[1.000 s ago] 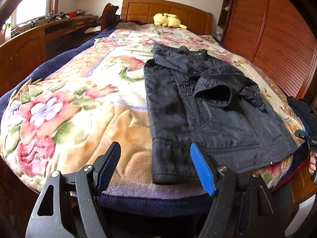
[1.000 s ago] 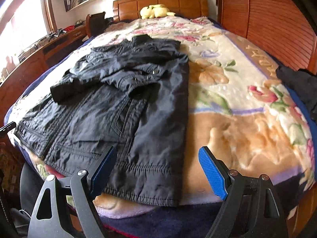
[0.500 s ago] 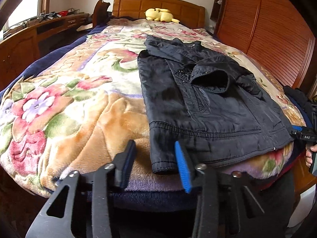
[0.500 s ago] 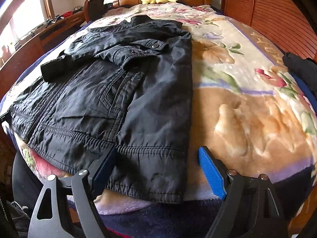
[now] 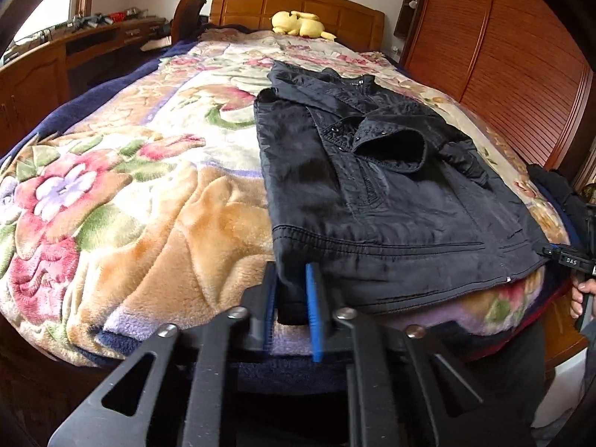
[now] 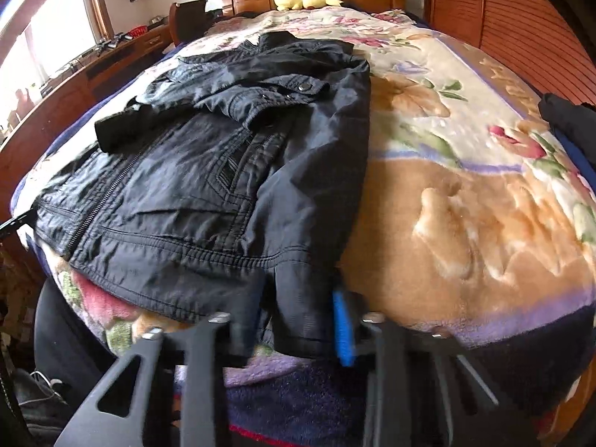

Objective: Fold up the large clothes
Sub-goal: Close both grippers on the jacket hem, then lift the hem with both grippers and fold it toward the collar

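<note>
A black jacket (image 5: 372,186) lies flat on the floral blanket (image 5: 149,205), collar towards the headboard and hem at the near bed edge. One sleeve is folded across its chest. My left gripper (image 5: 291,279) is closing, and its blue pads press the jacket's left hem corner between them. In the right wrist view the same jacket (image 6: 223,171) fills the left half. My right gripper (image 6: 301,305) is closing too, with the right hem corner bunched and pinched between its pads. The right gripper (image 5: 566,259) also shows at the far right of the left wrist view.
A yellow plush toy (image 5: 298,24) rests by the wooden headboard (image 5: 298,3). A slatted wooden wardrobe (image 5: 503,74) runs along the right side, a desk (image 5: 56,67) along the left. Another dark garment (image 6: 570,119) lies at the bed's right edge.
Both grippers moved in over the hem and went from wide open to closed on the jacket's two lower corners. The jacket has stayed flat on the bed.
</note>
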`<state>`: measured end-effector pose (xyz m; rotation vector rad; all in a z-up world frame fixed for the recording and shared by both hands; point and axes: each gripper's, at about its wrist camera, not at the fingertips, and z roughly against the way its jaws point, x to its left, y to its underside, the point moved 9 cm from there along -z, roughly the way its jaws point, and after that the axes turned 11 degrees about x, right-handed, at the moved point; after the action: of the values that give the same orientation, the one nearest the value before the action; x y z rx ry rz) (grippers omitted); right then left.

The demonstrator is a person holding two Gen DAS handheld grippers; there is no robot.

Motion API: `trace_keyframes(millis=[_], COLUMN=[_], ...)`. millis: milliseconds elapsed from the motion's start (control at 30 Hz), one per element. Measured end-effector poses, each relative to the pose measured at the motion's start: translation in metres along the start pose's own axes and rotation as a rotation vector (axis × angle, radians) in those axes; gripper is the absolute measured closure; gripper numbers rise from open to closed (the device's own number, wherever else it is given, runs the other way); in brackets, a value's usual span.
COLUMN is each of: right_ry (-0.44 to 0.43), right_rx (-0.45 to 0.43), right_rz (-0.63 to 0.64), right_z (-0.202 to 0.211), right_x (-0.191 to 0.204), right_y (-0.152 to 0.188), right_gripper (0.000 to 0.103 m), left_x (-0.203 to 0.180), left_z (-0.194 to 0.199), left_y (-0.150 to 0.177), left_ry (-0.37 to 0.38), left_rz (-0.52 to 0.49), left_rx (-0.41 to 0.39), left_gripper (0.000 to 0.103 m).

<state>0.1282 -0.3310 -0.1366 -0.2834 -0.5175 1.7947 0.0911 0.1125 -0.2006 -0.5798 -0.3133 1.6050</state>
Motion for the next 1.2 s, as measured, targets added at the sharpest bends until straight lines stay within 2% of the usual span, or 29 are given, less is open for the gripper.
trace_keyframes(millis=[100,200,433,733,1200], right_ry=[-0.011,-0.018,-0.081,-0.133,-0.113], right_rx=[-0.031,-0.100,-0.251,-0.405,-0.595], right_rz=[0.007,0.012,0.017,0.008,0.069], right_z=[0.013,0.036,0.100,0.175,0.265], right_x=[0.003,0.009,0.025,0.015,0.027], right_y=[-0.004,-0.012,-0.016,0.008,0.046], right_gripper=[0.088,0.092,0.094,0.094,0.095], left_x=[-0.010,-0.021,-0.043,-0.056,-0.060], left_z=[0.021,0.050,0.106,0.174,0.255], left_y=[-0.010,-0.019,-0.028,-0.036,-0.037], left_ry=[0.000,0.010,0.027,0.053,0.081], left_rz=[-0.031,-0.055,-0.091,-0.136,-0.168], left_rx=[-0.041,-0.102,-0.217,-0.352,-0.522], left_gripper=[0.095,0.096,0.097,0.097,0.097])
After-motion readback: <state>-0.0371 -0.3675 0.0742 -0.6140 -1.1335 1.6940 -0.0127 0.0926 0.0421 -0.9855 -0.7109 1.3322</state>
